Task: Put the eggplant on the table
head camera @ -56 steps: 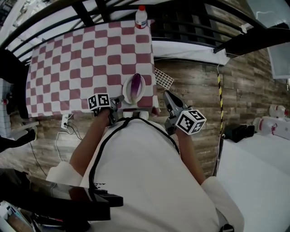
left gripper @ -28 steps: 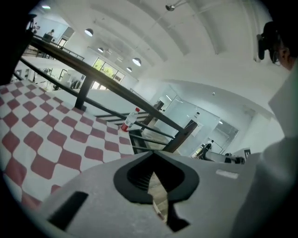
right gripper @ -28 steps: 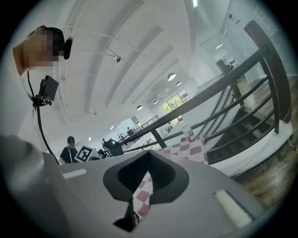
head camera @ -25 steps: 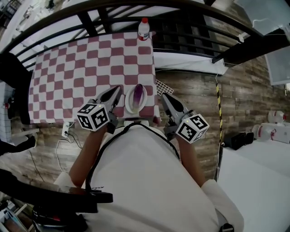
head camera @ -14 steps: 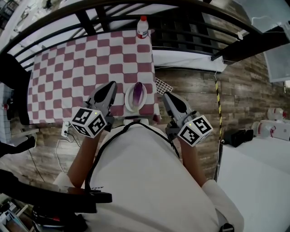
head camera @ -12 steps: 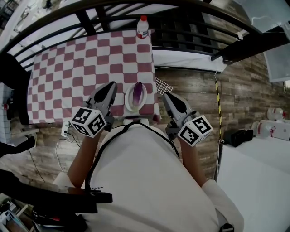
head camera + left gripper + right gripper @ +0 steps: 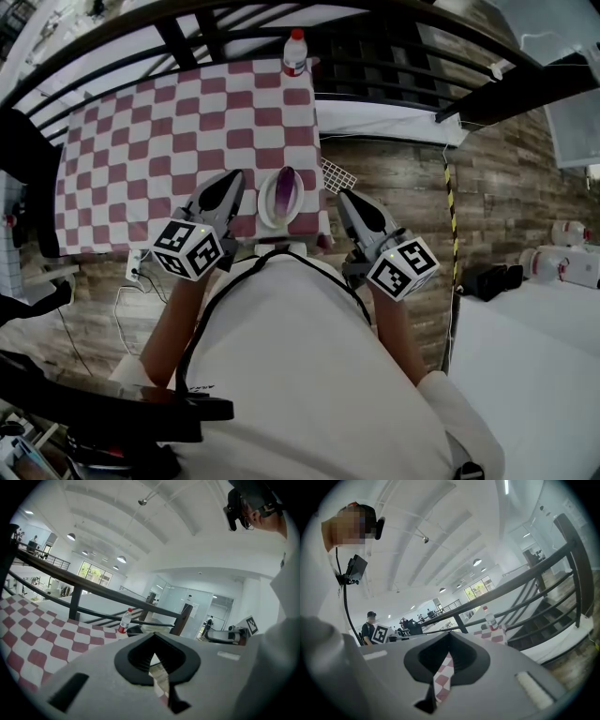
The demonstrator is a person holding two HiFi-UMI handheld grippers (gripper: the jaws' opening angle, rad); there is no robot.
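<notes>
A purple eggplant (image 7: 286,187) lies in a white plate (image 7: 263,212) near the front right corner of the table (image 7: 141,141), which has a red-and-white checked cloth. My left gripper (image 7: 236,176) hangs just left of the plate, apart from it, its jaws shut with nothing between them (image 7: 153,633). The right gripper (image 7: 343,195) hovers over the floor to the right of the table's corner, its jaws also together and empty (image 7: 450,632). Neither gripper view shows the eggplant.
A plastic bottle with a red cap (image 7: 294,52) stands at the table's far right corner. A black railing (image 7: 187,33) runs behind the table. On the wooden floor lie a white grid piece (image 7: 338,175) and a power strip (image 7: 134,267).
Since the earliest frame the left gripper has come forward from the table's front edge to beside the plate, and its marker cube has rolled a little. The right gripper has hardly moved.
</notes>
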